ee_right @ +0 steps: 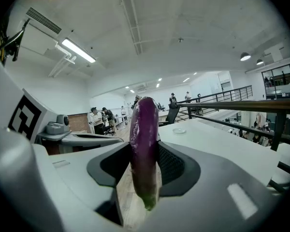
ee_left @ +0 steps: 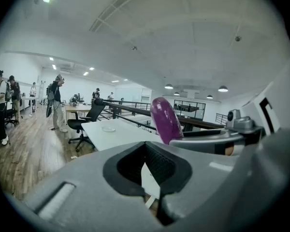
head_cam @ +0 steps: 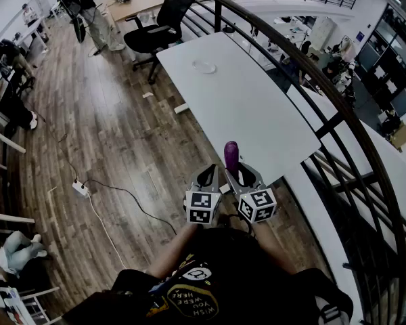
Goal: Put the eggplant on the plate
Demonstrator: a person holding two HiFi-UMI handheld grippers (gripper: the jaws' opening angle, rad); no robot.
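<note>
A purple eggplant (head_cam: 231, 156) stands upright between the jaws of my right gripper (head_cam: 234, 175), which is shut on it just off the near end of the white table (head_cam: 257, 114). In the right gripper view the eggplant (ee_right: 144, 144) fills the gap of that gripper (ee_right: 144, 170). My left gripper (head_cam: 207, 175) is close beside it on the left. Its jaws (ee_left: 150, 180) stand a narrow gap apart with nothing between them, and the eggplant (ee_left: 165, 120) shows to their right. A small clear plate (head_cam: 204, 66) lies far down the table, also seen as the plate (ee_left: 108, 129) and the plate (ee_right: 179, 130).
A black office chair (head_cam: 159, 26) stands at the table's far left corner. A dark curved railing (head_cam: 338, 114) runs along the table's right side. A power strip (head_cam: 80, 188) with cables lies on the wooden floor to the left. People (head_cam: 88, 12) stand at desks far off.
</note>
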